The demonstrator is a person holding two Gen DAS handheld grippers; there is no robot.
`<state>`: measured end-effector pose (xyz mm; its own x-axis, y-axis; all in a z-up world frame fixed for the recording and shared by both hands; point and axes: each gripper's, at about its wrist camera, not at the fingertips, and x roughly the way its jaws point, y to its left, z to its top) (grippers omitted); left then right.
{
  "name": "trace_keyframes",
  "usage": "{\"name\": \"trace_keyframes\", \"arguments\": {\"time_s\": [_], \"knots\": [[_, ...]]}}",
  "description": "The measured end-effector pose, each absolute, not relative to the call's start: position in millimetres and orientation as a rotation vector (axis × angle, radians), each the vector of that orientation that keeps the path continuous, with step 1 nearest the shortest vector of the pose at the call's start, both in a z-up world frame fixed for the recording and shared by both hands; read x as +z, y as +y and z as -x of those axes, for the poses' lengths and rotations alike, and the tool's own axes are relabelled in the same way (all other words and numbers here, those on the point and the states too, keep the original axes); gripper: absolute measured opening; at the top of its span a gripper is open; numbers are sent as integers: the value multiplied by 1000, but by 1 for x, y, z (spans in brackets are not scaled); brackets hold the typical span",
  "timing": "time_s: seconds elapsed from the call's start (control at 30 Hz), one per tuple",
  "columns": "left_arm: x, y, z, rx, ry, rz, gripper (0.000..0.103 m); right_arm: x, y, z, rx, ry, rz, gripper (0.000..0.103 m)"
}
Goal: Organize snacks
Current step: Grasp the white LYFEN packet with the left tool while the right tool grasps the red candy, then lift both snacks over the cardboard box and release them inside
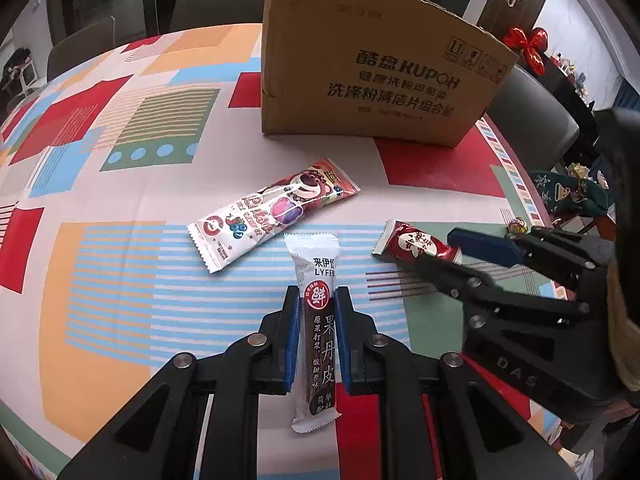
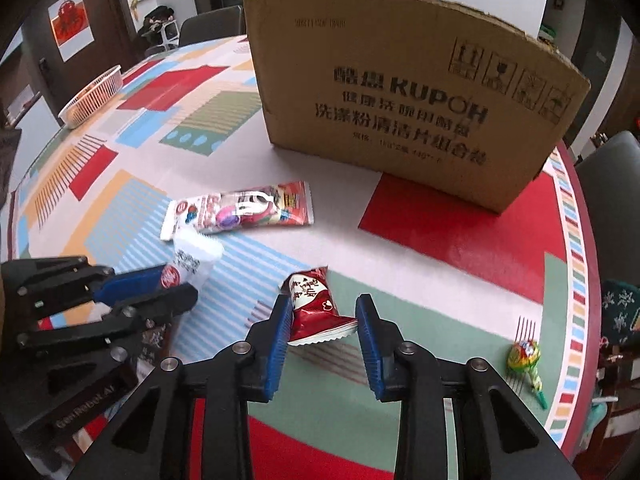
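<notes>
The round table [image 1: 120, 320], under a cloth of red, orange, blue and green blocks, carries everything. At its far side stands the tall KUPOH cardboard box [image 1: 368, 72], upright, printed face toward both cameras. A pale slotted basket [image 2: 90, 98] sits at the far left edge, well apart from the rest.

The left gripper [image 1: 317, 336] has its blue-padded jaws drawn narrow onto a white-and-brown LYFEN fruit-leather bar [image 1: 318, 308]. Both pads press the bar's long sides at mid-length, the white top end sticking out ahead of the fingertips and the crimped bottom end trailing back between the arms. Whether the bar is lifted off the cloth cannot be told.

The right gripper [image 2: 322, 334] stands at middling width around a red snack pack [image 2: 314, 306]. The left pad touches or nearly touches the pack's side; the right pad shows a gap beside the crimped end. The pack lies tilted on the green and white part of the cloth.

Beyond both grippers, between them and the box, lies a pink bear lollipop pack [image 1: 272, 216], flat and diagonal. A small wrapped lollipop [image 2: 526, 360] rests near the table's right edge, well apart from the other snacks.
</notes>
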<state>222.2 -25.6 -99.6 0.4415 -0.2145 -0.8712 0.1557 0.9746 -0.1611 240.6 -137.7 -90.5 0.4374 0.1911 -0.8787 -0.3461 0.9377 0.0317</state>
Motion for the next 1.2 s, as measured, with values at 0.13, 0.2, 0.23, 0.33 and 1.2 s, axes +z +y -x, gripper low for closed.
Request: {"name": "trace_keyframes", "arguments": {"time_s": [0.13, 0.2, 0.23, 0.33, 1.2], "knots": [[-103, -26, -219, -231, 1100, 58, 18, -100, -138, -236, 349, 1115, 185, 34], [-105, -25, -218, -231, 1107, 66, 18, -104, -136, -237, 359, 1135, 186, 35], [-106, -24, -219, -230, 1109, 69, 18, -106, -136, -238, 360, 1142, 182, 35], [-109, -22, -219, -229, 1116, 77, 18, -106, -132, -239, 360, 1136, 203, 36], [-78, -18, -217, -244, 1037, 106, 17, -87, -124, -239, 350, 1058, 197, 33]]}}
